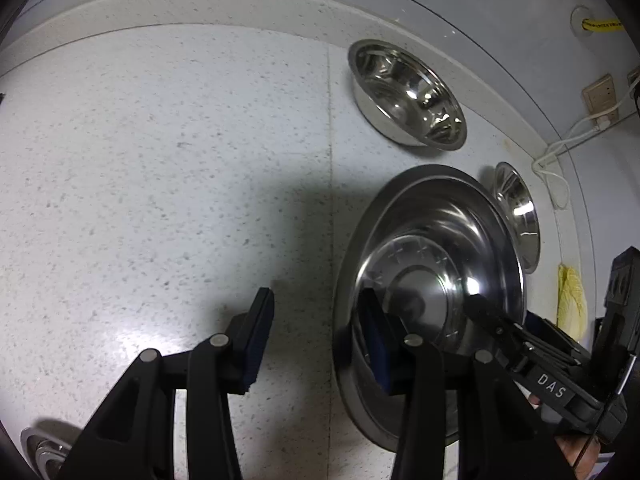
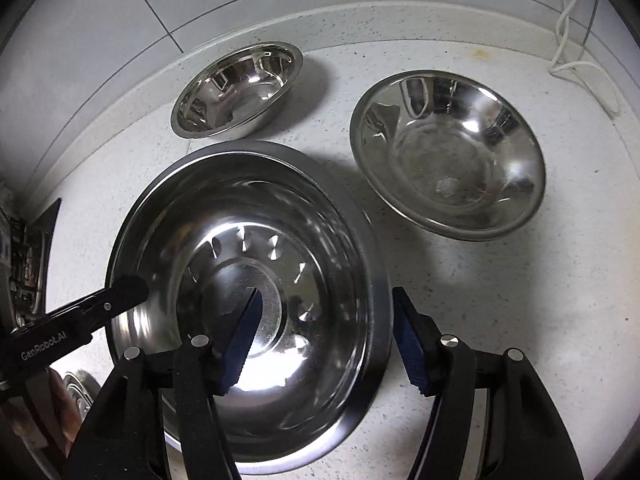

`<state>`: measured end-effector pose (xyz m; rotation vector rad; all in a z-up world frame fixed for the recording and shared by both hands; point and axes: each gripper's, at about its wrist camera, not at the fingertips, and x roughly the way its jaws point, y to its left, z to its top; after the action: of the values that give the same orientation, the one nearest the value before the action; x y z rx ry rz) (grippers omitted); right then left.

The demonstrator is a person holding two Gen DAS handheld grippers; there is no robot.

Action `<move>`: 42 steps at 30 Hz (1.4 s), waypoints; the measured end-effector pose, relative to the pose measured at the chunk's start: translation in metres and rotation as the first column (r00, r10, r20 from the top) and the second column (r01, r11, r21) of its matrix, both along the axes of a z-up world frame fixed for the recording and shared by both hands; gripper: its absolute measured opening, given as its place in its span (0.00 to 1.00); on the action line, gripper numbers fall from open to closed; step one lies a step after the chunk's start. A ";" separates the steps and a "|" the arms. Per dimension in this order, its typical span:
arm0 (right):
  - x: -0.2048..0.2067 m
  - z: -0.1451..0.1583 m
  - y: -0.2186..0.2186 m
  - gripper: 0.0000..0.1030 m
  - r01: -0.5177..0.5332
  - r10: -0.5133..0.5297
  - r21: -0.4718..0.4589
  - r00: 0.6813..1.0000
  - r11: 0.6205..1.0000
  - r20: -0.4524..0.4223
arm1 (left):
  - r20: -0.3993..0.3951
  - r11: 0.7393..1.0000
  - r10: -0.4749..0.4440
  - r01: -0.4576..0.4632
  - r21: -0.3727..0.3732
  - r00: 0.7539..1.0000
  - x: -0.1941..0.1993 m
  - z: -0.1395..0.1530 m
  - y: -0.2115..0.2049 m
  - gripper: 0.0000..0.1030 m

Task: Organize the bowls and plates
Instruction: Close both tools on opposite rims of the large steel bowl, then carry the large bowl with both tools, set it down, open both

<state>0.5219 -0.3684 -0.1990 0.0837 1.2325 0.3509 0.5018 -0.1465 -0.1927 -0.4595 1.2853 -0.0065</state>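
Note:
A large steel plate (image 2: 352, 360) lies on the speckled counter (image 2: 500, 320); it also shows in the left wrist view (image 1: 432, 216). My right gripper (image 2: 326, 340) is open, its jaws astride the plate's right rim. My left gripper (image 1: 316, 340) is open, astride the plate's left rim; one of its fingers (image 2: 124, 292) reaches over the rim in the right wrist view. A steel bowl (image 2: 448, 152) sits behind the plate to the right, seen too in the left wrist view (image 1: 518, 216). A second steel bowl (image 2: 236, 88) sits at the back near the wall, also in the left wrist view (image 1: 408, 92).
A tiled wall (image 2: 200, 0) rises behind the counter. A white cable (image 2: 576, 40) hangs at the far right corner, below a wall socket (image 1: 600, 92). A yellow cloth (image 1: 572, 296) lies at the right. Another steel dish (image 1: 44, 452) shows at the lower left.

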 end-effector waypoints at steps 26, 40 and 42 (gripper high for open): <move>-0.033 0.035 -0.043 0.11 0.071 -0.072 0.018 0.997 0.997 0.022 | 0.069 0.997 -0.021 0.026 -0.067 0.997 -0.037 0.054 -0.018 0.09; -0.183 0.099 -0.080 0.11 0.079 -0.078 0.001 0.986 0.997 0.149 | 0.070 0.986 -0.105 0.113 -0.119 0.992 -0.174 0.080 -0.066 0.10; -0.200 0.080 -0.084 0.11 0.079 -0.078 -0.008 0.990 0.997 0.119 | 0.047 0.986 -0.130 0.134 -0.101 0.990 -0.188 0.061 -0.075 0.10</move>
<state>0.3218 -0.4524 -0.1187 0.0991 1.1101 0.2759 0.3141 -0.2219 -0.1313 -0.4607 1.2779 -0.1942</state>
